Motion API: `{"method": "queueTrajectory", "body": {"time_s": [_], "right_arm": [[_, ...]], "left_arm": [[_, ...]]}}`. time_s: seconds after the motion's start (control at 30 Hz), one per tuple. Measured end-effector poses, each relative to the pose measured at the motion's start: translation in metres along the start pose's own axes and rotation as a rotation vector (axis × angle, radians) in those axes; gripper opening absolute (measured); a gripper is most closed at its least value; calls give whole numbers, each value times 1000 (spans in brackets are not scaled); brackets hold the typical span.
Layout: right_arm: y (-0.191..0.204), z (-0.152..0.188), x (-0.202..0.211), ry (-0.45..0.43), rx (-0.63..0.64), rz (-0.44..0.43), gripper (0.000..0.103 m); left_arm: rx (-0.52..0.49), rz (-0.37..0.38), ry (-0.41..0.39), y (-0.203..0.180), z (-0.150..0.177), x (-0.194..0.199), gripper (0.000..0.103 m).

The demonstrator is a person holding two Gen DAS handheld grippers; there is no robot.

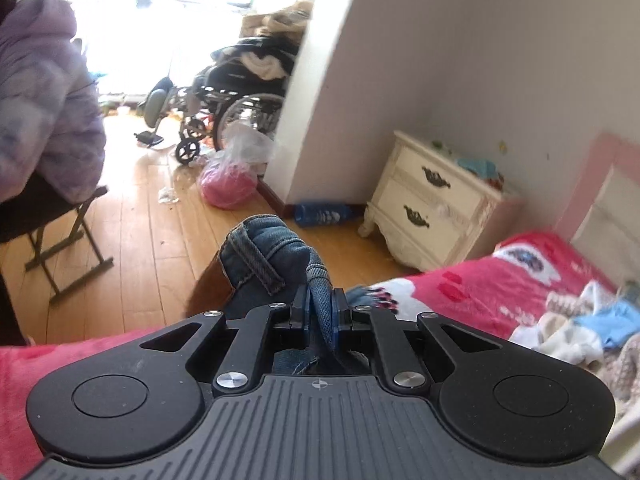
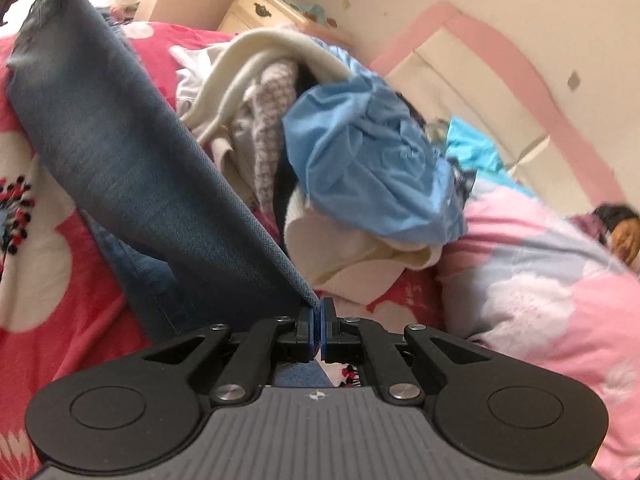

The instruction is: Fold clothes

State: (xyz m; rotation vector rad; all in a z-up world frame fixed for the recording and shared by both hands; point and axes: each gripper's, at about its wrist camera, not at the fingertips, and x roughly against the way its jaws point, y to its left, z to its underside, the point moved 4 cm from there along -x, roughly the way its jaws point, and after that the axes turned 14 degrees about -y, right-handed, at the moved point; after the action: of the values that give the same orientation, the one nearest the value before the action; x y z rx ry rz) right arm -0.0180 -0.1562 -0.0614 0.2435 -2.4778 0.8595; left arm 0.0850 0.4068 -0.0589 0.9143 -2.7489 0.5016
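Note:
A pair of blue jeans (image 1: 260, 256) is held off the bed by both grippers. In the left wrist view my left gripper (image 1: 320, 300) is shut on a bunched waistband part with a belt loop, above the bed's edge. In the right wrist view my right gripper (image 2: 319, 308) is shut on a thin edge of the same jeans (image 2: 132, 152), whose denim stretches taut up to the top left. A heap of unfolded clothes (image 2: 360, 160), cream, checked and light blue, lies on the bed just beyond the right gripper.
A red flowered blanket (image 1: 480, 292) covers the bed, with a pink quilt (image 2: 540, 280) at right. A cream nightstand (image 1: 432, 200) stands by the wall. A wheelchair (image 1: 232, 100), a pink bag (image 1: 228, 184), a folding stool (image 1: 68, 240) and a person in a purple jacket (image 1: 40, 100) are on the wooden floor side.

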Motion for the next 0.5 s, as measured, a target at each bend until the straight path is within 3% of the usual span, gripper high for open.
{"method": "queueTrajectory", "body": {"time_s": [0.17, 0.43, 0.5], "right_arm": [[-24, 6, -23, 58, -119, -59, 2], [-26, 29, -68, 164, -184, -143, 2], [-26, 33, -76, 179, -185, -158, 3]], "left_arm": [[-104, 25, 38, -48, 9, -31, 8], [-328, 6, 147, -94, 70, -83, 10], [-345, 4, 161, -98, 80, -89, 14]]}}
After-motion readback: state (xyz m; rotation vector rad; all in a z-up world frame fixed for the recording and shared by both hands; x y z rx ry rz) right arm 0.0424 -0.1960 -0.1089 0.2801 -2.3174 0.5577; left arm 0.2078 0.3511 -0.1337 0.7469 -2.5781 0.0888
